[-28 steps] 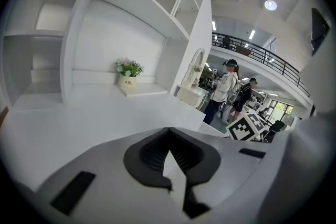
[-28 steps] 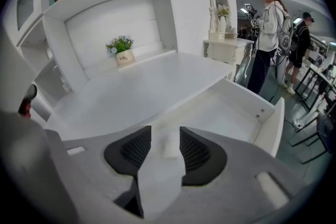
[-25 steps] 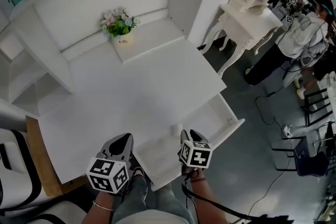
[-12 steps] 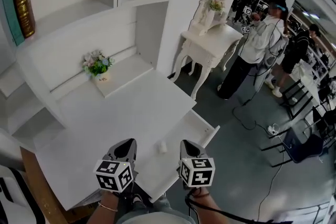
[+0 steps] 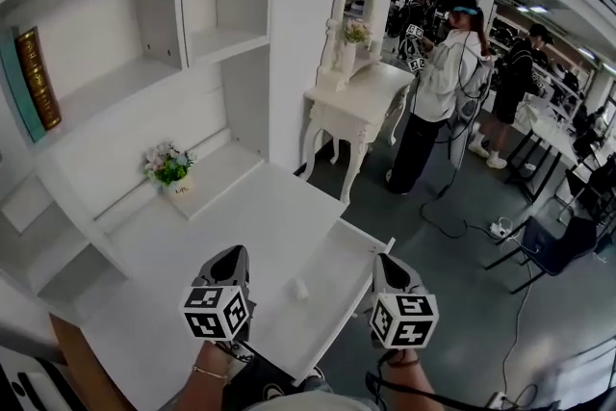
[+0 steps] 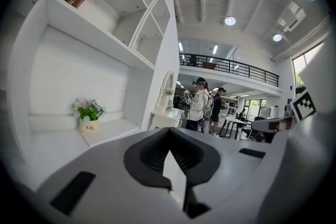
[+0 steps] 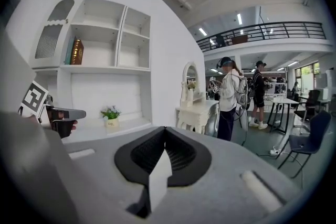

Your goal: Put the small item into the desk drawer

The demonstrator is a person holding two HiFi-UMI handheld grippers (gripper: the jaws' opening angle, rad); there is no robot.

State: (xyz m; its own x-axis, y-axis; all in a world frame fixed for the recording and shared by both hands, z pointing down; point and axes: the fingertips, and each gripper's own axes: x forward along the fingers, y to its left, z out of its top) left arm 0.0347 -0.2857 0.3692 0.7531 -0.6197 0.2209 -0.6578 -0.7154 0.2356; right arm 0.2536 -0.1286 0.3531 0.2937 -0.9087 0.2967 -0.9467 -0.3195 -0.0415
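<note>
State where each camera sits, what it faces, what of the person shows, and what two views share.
Head view: on the head, down at the desk; left gripper, right gripper.
Left gripper view: on that gripper, toward the shelves; its shut jaws, right gripper.
Right gripper view: on that gripper, toward shelves and room; shut jaws, left gripper.
All share the flower pot.

Tools: two, the left tool (image 5: 231, 257) and the right tool (image 5: 385, 262).
Small white item (image 5: 299, 289): one.
Open drawer (image 5: 337, 260): one.
Bench (image 5: 245, 217): one.
Flower pots: two, the bench flower pot (image 5: 169, 170) and the dressing-table flower pot (image 5: 357, 32).
Books: two, the brown book (image 5: 37, 77) and the teal book (image 5: 12, 101).
Dressing table (image 5: 351, 106): one.
Standing persons: two, the nearer person (image 5: 438, 87) and the farther person (image 5: 510, 77).
</note>
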